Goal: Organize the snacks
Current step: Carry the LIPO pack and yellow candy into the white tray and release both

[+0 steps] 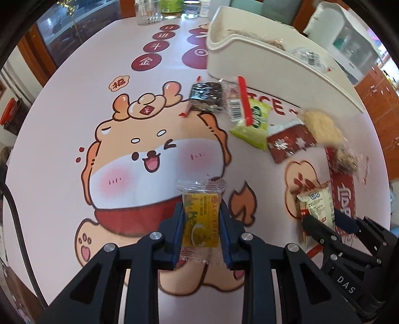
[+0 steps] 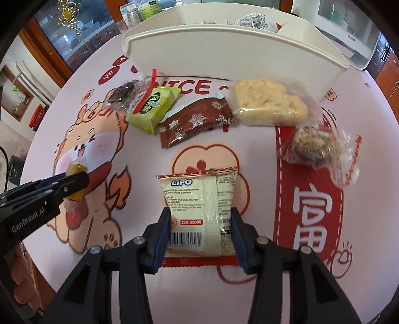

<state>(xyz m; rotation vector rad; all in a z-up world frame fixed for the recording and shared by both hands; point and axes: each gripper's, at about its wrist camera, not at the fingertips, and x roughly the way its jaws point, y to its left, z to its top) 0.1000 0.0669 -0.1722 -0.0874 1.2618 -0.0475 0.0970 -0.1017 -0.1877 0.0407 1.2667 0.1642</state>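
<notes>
My left gripper (image 1: 202, 211) is shut on a small yellow snack packet (image 1: 200, 219) in clear wrap, held upright above the cartoon tablecloth. The right wrist view shows that gripper (image 2: 79, 182) and packet (image 2: 76, 172) at the left. My right gripper (image 2: 200, 216) is shut on a cream Lipo packet (image 2: 199, 199) with red edges, its blue pads pressed against both long sides. The white plastic bin (image 2: 224, 57) stands beyond it with a few wrapped snacks inside. In the left wrist view the right gripper (image 1: 321, 221) and Lipo packet (image 1: 316, 202) appear at the lower right.
Loose snacks lie in front of the bin: a dark clear-wrapped one (image 2: 127, 97), a green packet (image 2: 154, 107), a dark red snowflake packet (image 2: 197, 122), a pale rice cake (image 2: 269, 104), a brown nutty ball (image 2: 314, 147). Glass jars (image 1: 147, 12) stand at the table's far end.
</notes>
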